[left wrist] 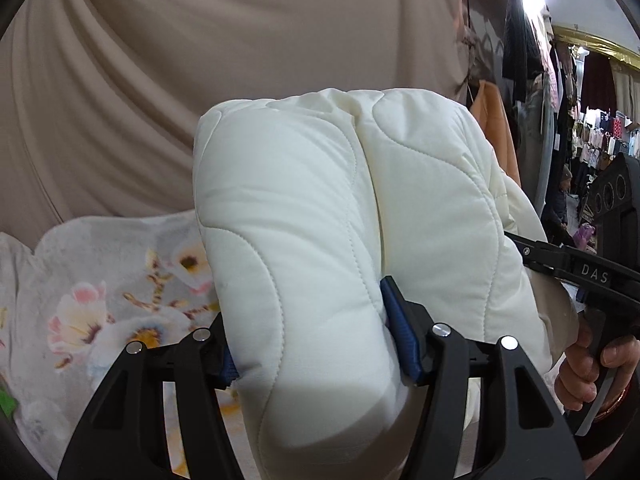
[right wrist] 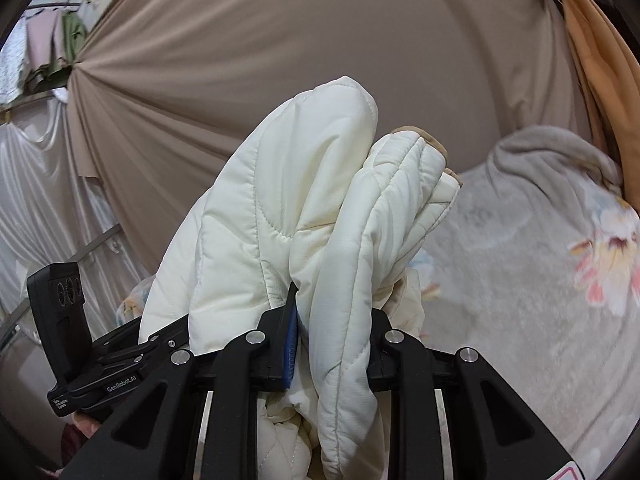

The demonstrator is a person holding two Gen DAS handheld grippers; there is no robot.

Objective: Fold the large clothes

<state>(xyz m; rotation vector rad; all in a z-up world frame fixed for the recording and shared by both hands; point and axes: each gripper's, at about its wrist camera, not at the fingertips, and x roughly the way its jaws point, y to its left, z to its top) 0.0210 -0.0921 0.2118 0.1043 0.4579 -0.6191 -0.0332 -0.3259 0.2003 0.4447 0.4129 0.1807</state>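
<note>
Your left gripper is clamped on a thick padded fold of the white quilted jacket; its jaws stand about half open because the bulk fills them, and the blue pads press into the fabric on both sides. The jacket bulges up and away from the fingers, held in the air above the floral blanket, which lies lower left in that view. At the right edge your right hand grips the handle of the other tool.

Your right gripper pinches a thinner fold of the same jacket, jaws fairly narrow, one blue pad showing against the cloth. The jacket rises in two lobes beyond the fingers, with a tan lining edge at the far tip. Your left gripper's body sits at the lower left there.

Beyond the jacket the blanket spreads to the right. Farther back hangs a beige curtain, an orange cloth at far right, and hanging clothes in the left view's distance.
</note>
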